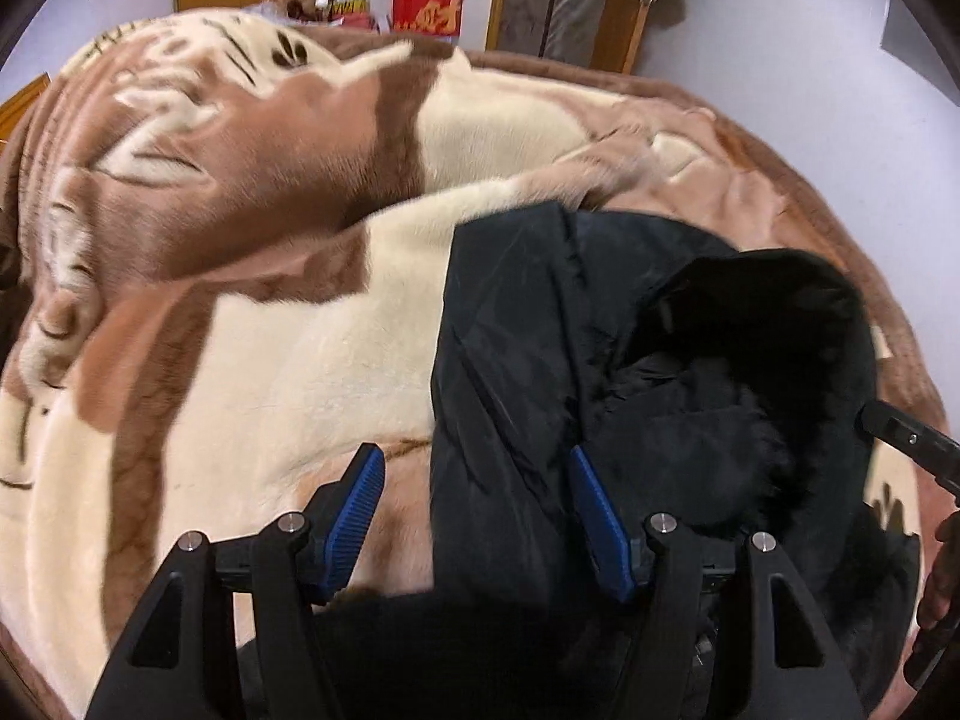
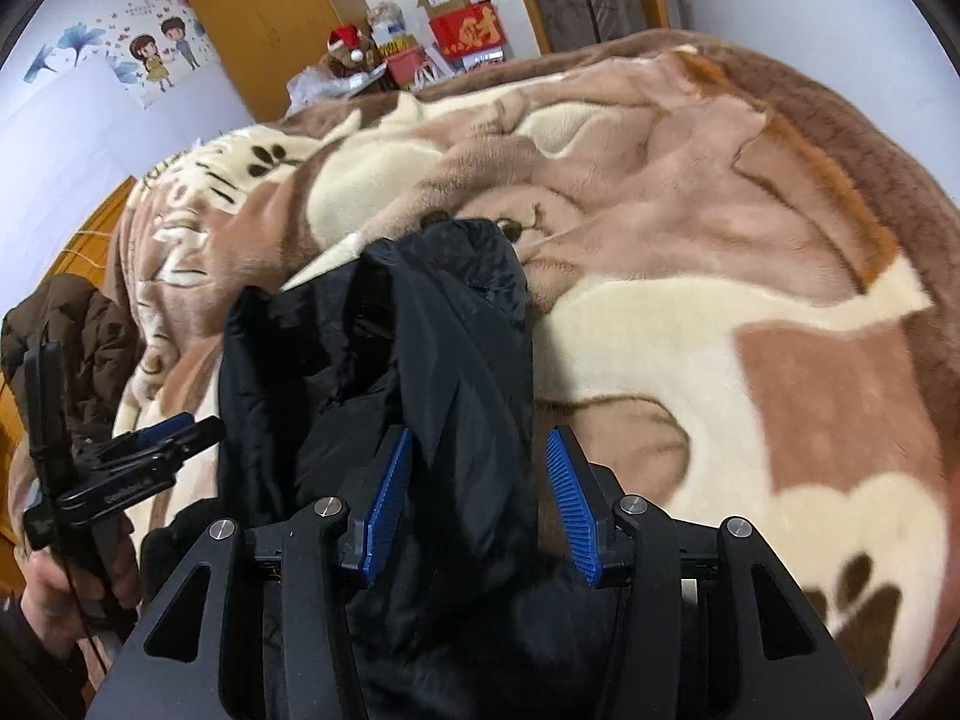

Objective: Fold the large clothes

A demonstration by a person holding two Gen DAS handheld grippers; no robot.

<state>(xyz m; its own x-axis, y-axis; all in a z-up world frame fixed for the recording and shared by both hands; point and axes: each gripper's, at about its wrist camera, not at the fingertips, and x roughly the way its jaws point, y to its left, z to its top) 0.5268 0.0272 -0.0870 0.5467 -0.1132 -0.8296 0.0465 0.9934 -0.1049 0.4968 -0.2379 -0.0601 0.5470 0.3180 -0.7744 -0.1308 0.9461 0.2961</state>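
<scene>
Two grippers hang over a black coat [image 1: 630, 372] bunched on the blanket [image 1: 270, 360], lower centre-right of frame. Left gripper [image 1: 474, 516] gapes, pads clear of cloth. Right gripper [image 2: 480, 498] also released, a coat fold loose between its pads.

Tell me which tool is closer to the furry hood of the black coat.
Left. The left tool straddles the black coat edge right beside the furry hood. The right tool straddles a smooth fold with no fur showing around it.
</scene>
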